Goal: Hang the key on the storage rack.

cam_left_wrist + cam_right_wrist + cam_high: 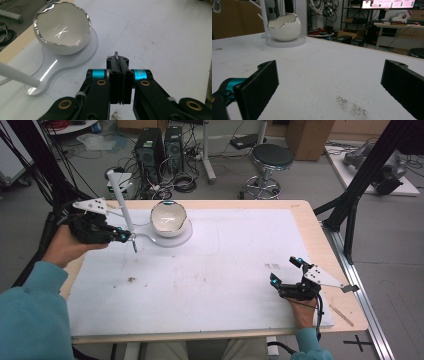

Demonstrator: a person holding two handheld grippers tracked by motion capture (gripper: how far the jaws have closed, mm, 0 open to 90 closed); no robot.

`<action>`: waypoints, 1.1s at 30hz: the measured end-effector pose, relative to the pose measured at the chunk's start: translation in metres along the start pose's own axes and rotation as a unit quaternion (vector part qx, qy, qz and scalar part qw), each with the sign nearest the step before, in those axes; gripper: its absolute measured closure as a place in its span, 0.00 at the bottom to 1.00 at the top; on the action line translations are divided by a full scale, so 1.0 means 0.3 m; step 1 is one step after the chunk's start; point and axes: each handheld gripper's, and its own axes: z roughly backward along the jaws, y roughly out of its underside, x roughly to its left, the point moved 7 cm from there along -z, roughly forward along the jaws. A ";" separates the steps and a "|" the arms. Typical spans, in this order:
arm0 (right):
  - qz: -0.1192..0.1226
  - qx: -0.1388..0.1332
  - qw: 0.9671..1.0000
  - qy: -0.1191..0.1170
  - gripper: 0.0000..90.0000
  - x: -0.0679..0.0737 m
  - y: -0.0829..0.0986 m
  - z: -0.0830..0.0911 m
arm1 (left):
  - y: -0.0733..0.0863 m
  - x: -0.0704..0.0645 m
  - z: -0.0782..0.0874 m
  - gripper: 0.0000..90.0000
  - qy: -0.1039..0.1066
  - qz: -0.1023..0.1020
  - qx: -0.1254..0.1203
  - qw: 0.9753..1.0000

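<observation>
I see the left gripper (125,237) at the far left of the table (300,210), its jaws pressed together on a thin, small item (116,54) whose tip pokes out beyond them; I cannot tell what the item is. It sits just in front of the white stand base (62,62), close beside the egg-shaped white bowl (169,218) resting on that base. A white post (119,195) rises from the base's narrow end. I see the right gripper (284,274) low over the near right of the table's white mat (225,270), well apart from the bowl, jaws spread wide with nothing between them
</observation>
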 end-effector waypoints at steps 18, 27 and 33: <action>-0.002 0.000 1.000 0.000 0.01 0.000 0.000 0.000 | -0.076 0.168 0.078 0.98 -0.037 0.025 -0.010 0.999; -0.002 0.000 1.000 0.001 0.01 0.000 0.000 0.000 | -0.074 0.269 0.047 0.98 -0.049 0.049 0.008 0.998; 0.002 0.000 1.000 0.002 0.01 0.000 0.000 0.000 | -0.058 0.318 0.007 0.98 -0.045 0.061 0.020 0.997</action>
